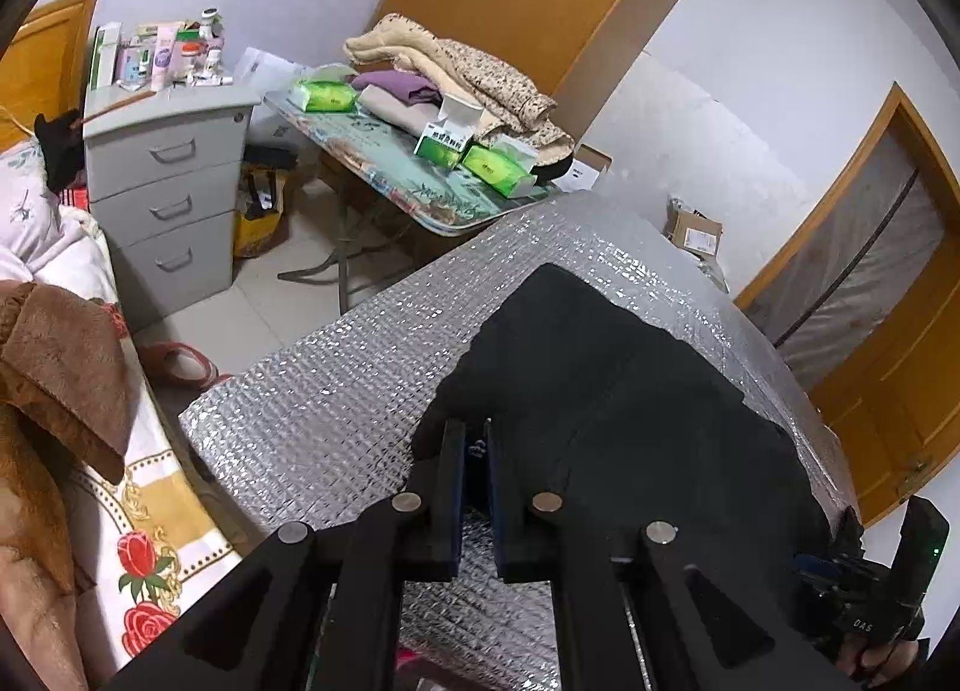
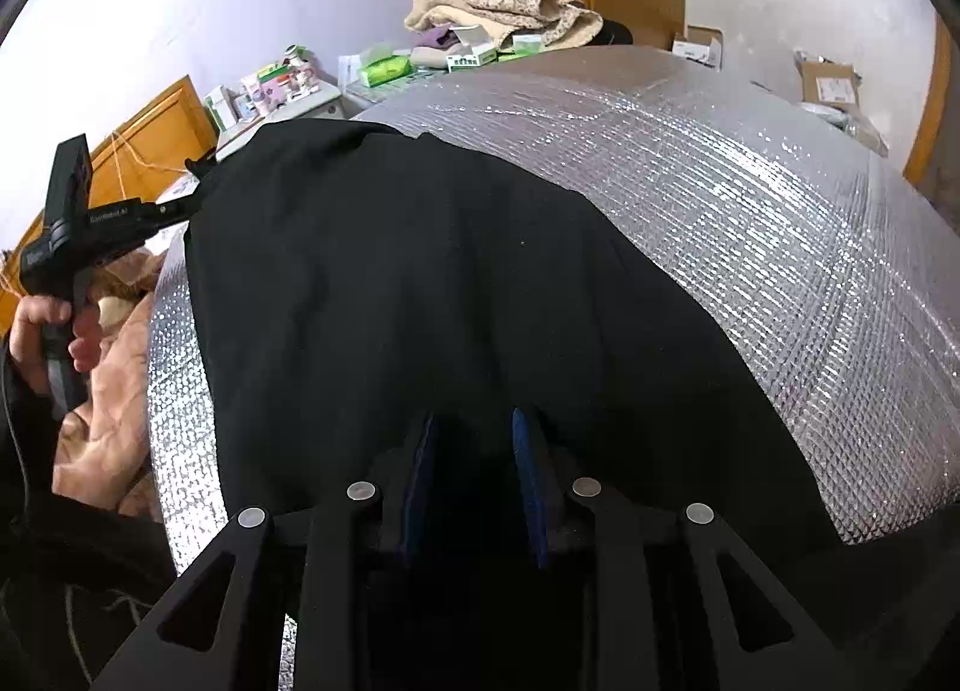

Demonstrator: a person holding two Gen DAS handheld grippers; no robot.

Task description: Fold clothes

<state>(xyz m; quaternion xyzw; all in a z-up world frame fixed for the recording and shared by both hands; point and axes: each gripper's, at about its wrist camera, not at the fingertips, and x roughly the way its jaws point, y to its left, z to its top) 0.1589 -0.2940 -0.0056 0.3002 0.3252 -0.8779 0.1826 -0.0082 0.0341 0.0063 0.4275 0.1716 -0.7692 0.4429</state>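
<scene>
Folding has barely begun, by the look of it. A black garment lies spread over the silver-padded worktop, loosely flattened, with no clean crease that I can make out, though the dark cloth hides its own folds. The left claw is pinched narrow on the garment's near edge. The right claw stands partly open at the opposite hem; cloth sits between its pads, but I cannot tell whether they bite. Lifting, the fold itself and the smoothing all seem still to do.
</scene>
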